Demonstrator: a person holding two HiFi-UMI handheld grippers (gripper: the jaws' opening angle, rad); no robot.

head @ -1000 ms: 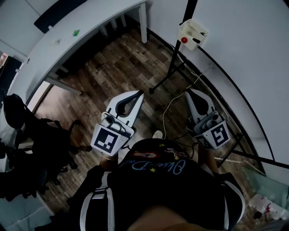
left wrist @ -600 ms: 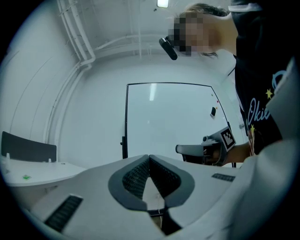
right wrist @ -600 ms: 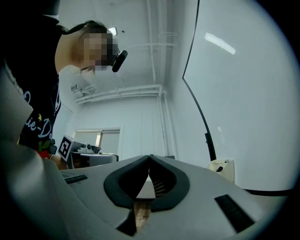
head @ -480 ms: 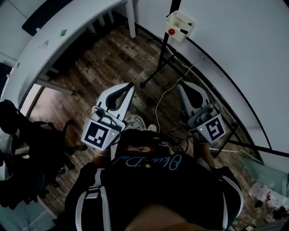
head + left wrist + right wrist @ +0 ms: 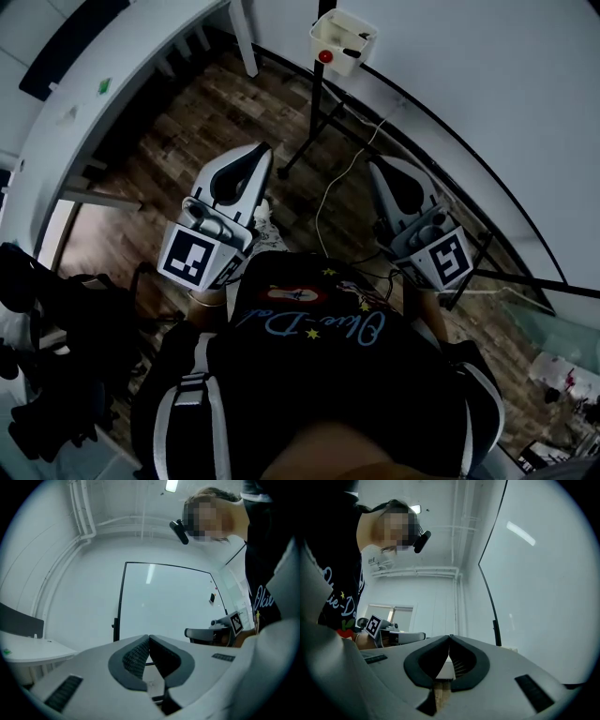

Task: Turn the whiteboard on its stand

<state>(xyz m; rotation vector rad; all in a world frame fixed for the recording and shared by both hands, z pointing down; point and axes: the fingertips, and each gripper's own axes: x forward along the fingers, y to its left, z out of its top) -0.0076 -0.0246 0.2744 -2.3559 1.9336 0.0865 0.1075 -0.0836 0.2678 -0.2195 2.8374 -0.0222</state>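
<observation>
Large white whiteboard [image 5: 164,602], thin black frame, on a black tripod stand [image 5: 316,103]: straight ahead of me, untouched. My left gripper [image 5: 149,637] has its jaws pressed together, holding nothing. My right gripper [image 5: 450,637] is likewise closed and empty, near the board's edge. Both point at the board, probably to push the frame round. Long white desk [image 5: 150,56] left of the board.

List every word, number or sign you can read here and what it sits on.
"Olue-D…": pale cursive on the person's black shirt; the later letters are unclear.
Square coded markers, no letters: on the left tool and right tool.
The whiteboard shows no writing.
</observation>
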